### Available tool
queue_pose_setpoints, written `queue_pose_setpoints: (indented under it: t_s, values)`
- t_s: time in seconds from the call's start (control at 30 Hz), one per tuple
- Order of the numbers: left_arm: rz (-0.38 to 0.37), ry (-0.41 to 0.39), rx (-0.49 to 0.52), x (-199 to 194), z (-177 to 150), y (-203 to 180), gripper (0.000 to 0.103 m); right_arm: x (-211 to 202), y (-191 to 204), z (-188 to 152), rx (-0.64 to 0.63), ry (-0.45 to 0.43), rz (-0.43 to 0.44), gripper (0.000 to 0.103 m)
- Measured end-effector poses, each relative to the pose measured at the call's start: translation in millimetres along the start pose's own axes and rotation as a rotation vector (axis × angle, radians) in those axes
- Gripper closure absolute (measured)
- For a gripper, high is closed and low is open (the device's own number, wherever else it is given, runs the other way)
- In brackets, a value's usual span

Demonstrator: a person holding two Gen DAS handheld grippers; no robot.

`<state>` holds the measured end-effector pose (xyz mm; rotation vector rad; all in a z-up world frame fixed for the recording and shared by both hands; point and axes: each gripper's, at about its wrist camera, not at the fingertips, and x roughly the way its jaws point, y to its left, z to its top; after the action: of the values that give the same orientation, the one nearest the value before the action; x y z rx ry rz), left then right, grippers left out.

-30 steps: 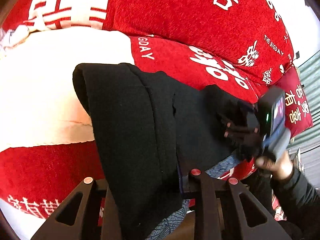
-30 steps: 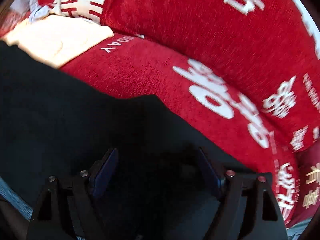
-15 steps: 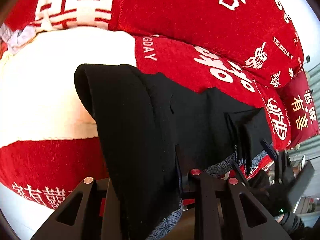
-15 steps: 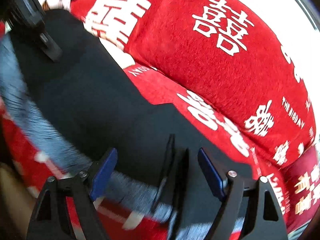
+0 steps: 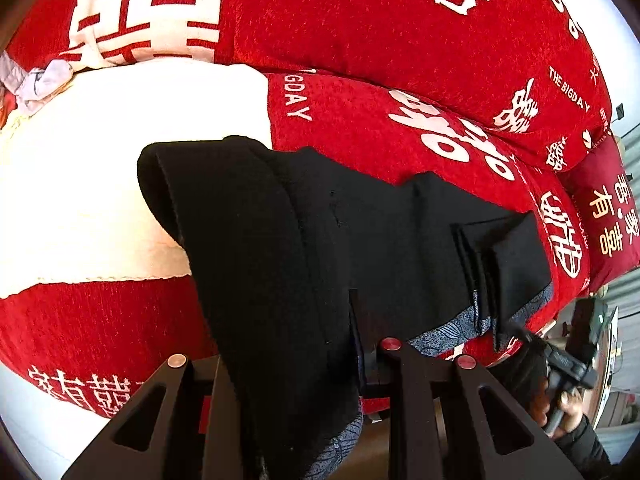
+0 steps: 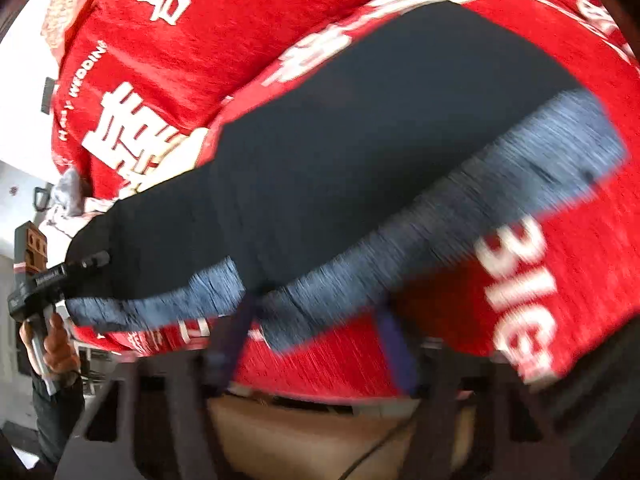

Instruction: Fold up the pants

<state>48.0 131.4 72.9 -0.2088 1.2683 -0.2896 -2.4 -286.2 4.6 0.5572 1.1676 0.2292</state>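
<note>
Left wrist view: Read the white lettering first. The red sofa cover (image 5: 400,40) carries "THE BIGDAY" near its right end and "BIGDAY", with the first letters cut off, on the seat beside a cream panel. Large white double-happiness characters repeat across the back; gold characters mark a darker red cushion (image 5: 612,216) at the far right. One pair of black pants (image 5: 360,240) lies across the seat, reaching the front edge, with a blue-grey patterned lining showing along that edge. Your left hand-held gripper (image 5: 288,364) is clamped narrow on a thick fold of the pants; the fabric hides the pads. At the lower right, your right hand (image 5: 560,408) grips the other tool's handle; its jaws are not visible here.

Right wrist view: This frame is motion-blurred. Partial lettering "WEDDING" and "BIG" is legible on the sofa cover (image 6: 200,60). The pants (image 6: 380,140) run diagonally across the seat, lining strip at the front edge. Your right hand-held gripper (image 6: 316,344) has just been closing; its two blue-padded fingers stand apart below the lining edge, with nothing visibly between them. Your left hand (image 6: 52,344) shows at the left border.
</note>
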Motion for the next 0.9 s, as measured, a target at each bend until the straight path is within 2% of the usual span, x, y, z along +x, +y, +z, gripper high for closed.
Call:
queue_pose_setpoints:
  t_s: [0.13,0.2,0.23,0.3,0.4,0.47,0.5,0.53,0.57,0.63,0.7,0.77,0.83,0.9]
  values:
    - [-0.017,-0.024,0.014,-10.7,-0.1,-10.4,0.078,16.1,21.7,21.4,0.003,-0.038,-0.02,0.06]
    - [-0.028,-0.036,0.02,-16.9,-0.5,-16.5,0.078,11.7,35.2,32.6,-0.024,-0.069,-0.02,0.068]
    - [-0.036,-0.046,0.028,-21.1,-0.2,-21.3,0.078,8.7,40.0,35.8,-0.032,-0.084,-0.007,0.076]
    - [-0.04,-0.06,0.048,-25.2,1.1,-28.2,0.078,6.0,49.2,38.5,-0.051,-0.101,0.0,0.077]
    - [-0.025,-0.058,0.053,-23.4,4.3,-33.3,0.078,25.0,50.5,39.7,-0.073,-0.068,-0.051,0.077]
    - [-0.018,-0.051,0.039,-22.0,5.8,-32.0,0.078,27.9,52.1,37.0,-0.103,-0.081,-0.068,0.077]
    - [-0.019,-0.048,0.033,-22.4,6.2,-30.5,0.078,25.7,54.4,34.8,-0.121,-0.081,-0.081,0.076]
    - [-0.025,-0.045,0.025,-23.8,6.4,-28.8,0.078,23.2,58.1,32.6,-0.135,-0.068,-0.089,0.069]
    - [-0.03,-0.044,0.02,-24.8,6.4,-27.3,0.078,19.5,59.5,29.7,-0.141,-0.052,-0.088,0.053]
    - [-0.03,-0.042,0.012,-26.1,7.2,-26.0,0.078,9.5,68.4,19.5,-0.17,-0.018,-0.128,0.029]
    - [-0.022,-0.044,0.013,-25.2,8.2,-29.1,0.078,-9.1,81.5,1.6,-0.25,-0.031,-0.173,0.027]
    - [-0.019,-0.043,0.017,-24.0,9.2,-32.0,0.078,-20.6,93.8,-11.4,-0.324,-0.031,-0.178,0.027]
    - [-0.01,-0.045,0.025,-23.6,10.2,-35.7,0.078,-34.6,102.4,-18.6,-0.388,-0.051,-0.147,0.027]
    - [-0.007,-0.046,0.029,-23.9,10.5,-38.4,0.078,-45.0,102.5,-12.7,-0.383,-0.108,-0.084,0.027]
